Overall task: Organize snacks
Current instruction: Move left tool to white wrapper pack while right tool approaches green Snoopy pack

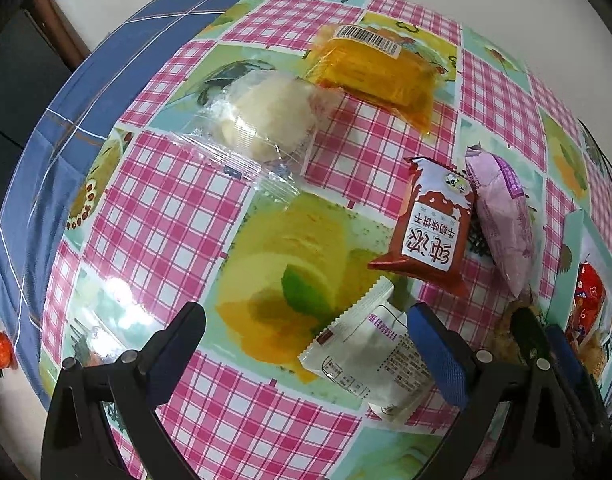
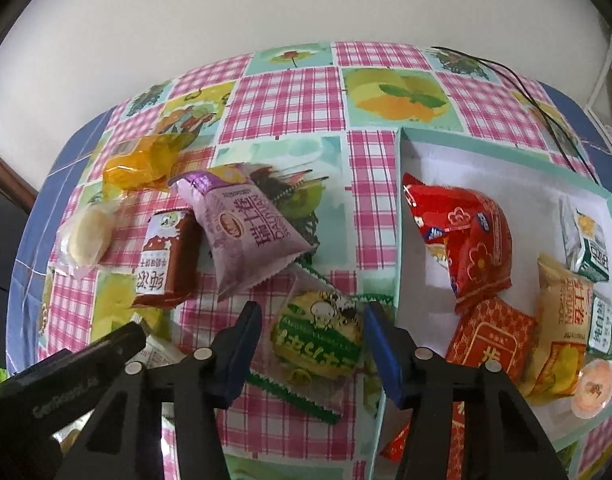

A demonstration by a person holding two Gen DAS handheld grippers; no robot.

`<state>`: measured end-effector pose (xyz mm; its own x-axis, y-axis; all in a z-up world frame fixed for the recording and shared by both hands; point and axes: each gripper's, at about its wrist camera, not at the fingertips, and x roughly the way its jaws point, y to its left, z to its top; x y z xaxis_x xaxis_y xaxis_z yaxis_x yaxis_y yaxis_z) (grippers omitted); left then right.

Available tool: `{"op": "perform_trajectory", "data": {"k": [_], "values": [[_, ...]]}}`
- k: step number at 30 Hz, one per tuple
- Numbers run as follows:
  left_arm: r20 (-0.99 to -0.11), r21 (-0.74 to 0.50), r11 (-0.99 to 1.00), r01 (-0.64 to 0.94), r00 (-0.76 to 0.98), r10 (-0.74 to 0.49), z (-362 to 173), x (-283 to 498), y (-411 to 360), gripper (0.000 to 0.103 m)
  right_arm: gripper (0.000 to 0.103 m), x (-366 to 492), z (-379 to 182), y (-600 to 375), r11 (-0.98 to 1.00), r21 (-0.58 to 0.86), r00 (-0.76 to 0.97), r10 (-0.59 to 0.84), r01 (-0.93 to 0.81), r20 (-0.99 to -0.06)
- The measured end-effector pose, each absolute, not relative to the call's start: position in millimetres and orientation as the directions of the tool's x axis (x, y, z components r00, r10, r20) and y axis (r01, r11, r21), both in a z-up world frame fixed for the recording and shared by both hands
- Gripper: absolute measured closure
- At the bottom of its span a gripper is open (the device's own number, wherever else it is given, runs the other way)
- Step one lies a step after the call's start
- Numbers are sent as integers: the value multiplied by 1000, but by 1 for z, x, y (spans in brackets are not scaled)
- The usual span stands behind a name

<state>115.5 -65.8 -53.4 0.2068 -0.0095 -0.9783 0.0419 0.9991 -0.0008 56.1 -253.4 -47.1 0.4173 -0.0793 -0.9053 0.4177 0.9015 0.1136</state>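
step: your right gripper (image 2: pixel 314 344) straddles the green cookie pack (image 2: pixel 318 336) beside the box (image 2: pixel 402 240), pads not yet pressing | left gripper (image 1: pixel 306 344) spread, empty, above the white pack (image 1: pixel 370 360) | next: clench, lift, drop into box

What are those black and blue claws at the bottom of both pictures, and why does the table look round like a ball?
Those claws are grabbers, and a person holds one in each hand. Each grabber carries a small camera with a bulging lens, which bends the flat table. One picture looks past the left gripper, which is open over a white packet. The other looks past the right gripper, whose fingers sit on either side of a green-edged snack without clearly squeezing it. Loose snacks lie on the checked tablecloth. Beside them, the box already has several snacks in it.
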Motion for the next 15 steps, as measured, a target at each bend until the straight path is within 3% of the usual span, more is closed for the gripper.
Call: {"op": "perform_trajectory", "data": {"k": [6,15], "values": [[-979,1,1000,24,202,-4,-52,108,-65,2,48,61,-47,-254,909,83,415,-105,408,-904],[-980,-1,1000,-12,200,2,-46,108,-56,2,49,59,-51,-253,910,150,402,-20,386,-915]]}}
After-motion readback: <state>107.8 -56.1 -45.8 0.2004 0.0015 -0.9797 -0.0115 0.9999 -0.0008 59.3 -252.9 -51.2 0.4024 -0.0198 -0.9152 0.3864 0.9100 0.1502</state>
